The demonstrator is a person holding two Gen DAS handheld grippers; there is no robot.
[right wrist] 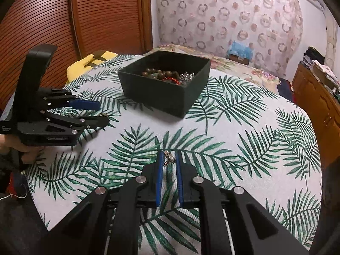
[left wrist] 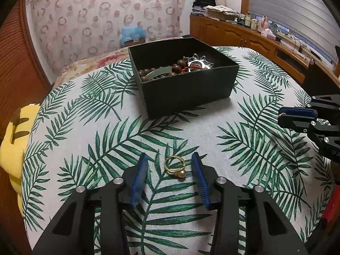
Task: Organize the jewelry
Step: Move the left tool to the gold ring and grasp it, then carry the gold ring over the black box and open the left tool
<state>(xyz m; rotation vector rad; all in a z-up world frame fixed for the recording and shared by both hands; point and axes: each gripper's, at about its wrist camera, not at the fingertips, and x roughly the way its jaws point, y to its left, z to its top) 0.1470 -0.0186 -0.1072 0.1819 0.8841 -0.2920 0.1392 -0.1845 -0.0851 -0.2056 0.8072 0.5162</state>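
A gold ring with a pearl (left wrist: 176, 167) lies on the leaf-print cloth between the open blue pads of my left gripper (left wrist: 170, 162); the pads do not touch it. My right gripper (right wrist: 169, 158) is shut on a small silver piece of jewelry (right wrist: 169, 158) and holds it at the fingertips, low over the cloth. A dark open box (left wrist: 187, 87) holding brown beads, a jade bangle, red cord and silver pieces stands at the far middle; it also shows in the right wrist view (right wrist: 161, 91). The right gripper (left wrist: 297, 116) shows at the right edge of the left view, the left gripper (right wrist: 93, 112) at the left of the right view.
The leaf-print cloth (left wrist: 244, 127) covers a rounded table. A yellow plush (left wrist: 12, 148) lies at its left edge. A wooden cabinet (left wrist: 265, 40) with clutter runs along the right, a slatted wooden door (right wrist: 63, 21) on the left, a bed with floral cover (right wrist: 244, 65) behind.
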